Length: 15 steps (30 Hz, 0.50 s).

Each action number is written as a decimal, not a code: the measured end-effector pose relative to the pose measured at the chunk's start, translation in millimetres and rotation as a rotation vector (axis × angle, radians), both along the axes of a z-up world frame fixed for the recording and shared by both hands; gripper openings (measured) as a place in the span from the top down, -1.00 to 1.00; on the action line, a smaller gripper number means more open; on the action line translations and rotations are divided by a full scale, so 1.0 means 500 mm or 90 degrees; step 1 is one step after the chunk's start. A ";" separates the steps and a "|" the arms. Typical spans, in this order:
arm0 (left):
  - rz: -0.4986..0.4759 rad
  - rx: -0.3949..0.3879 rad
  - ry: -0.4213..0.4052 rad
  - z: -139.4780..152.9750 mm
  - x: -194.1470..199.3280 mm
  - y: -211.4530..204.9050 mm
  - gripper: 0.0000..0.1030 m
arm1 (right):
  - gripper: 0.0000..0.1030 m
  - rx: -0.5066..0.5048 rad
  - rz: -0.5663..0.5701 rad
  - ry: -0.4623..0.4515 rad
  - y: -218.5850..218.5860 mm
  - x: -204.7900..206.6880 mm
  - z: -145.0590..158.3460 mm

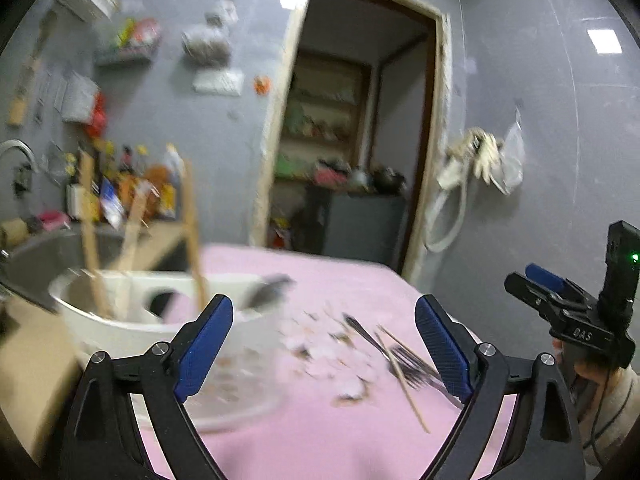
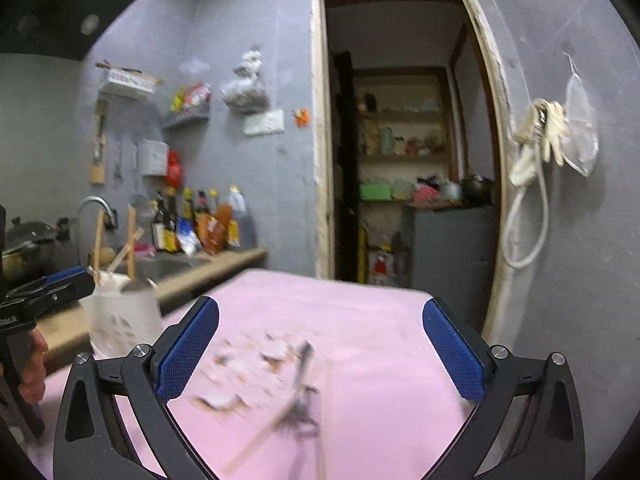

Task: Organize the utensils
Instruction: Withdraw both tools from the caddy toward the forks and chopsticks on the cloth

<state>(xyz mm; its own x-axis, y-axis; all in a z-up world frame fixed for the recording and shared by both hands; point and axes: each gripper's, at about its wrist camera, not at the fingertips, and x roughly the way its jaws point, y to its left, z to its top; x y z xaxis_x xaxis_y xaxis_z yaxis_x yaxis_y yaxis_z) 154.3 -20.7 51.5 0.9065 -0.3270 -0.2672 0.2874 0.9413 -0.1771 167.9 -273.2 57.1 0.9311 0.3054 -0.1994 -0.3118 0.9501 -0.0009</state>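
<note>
Forks and chopsticks loose on the table

Both grippers are spread wide and empty. Left gripper (image 1: 324, 354) frames the white holder (image 1: 160, 344) and the pile; right gripper (image 2: 320, 358) hangs over the pink table (image 2: 372, 320). Three wooden sticks (image 1: 192, 236) stand in the holder with one dark utensil (image 1: 268, 292). Forks (image 1: 404, 360), blurred beyond counting, lie beside one chopstick (image 1: 400, 380).

Matt pink cloth (image 2: 360, 320), metal forks (image 1: 408, 364)
</note>
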 end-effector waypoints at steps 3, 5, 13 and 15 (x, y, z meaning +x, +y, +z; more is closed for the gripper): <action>-0.033 0.018 0.051 -0.013 0.033 -0.043 -0.73 | -0.99 -0.010 -0.015 0.044 -0.035 0.014 -0.016; -0.048 0.035 0.080 -0.021 0.054 -0.072 -0.73 | -0.92 -0.009 -0.015 0.072 -0.049 0.024 -0.028; -0.111 0.077 0.182 -0.060 0.138 -0.154 -0.45 | -0.15 -0.034 0.023 0.205 -0.056 0.088 -0.088; -0.125 0.082 0.213 -0.077 0.158 -0.163 -0.26 | 0.07 -0.043 0.040 0.237 -0.050 0.110 -0.102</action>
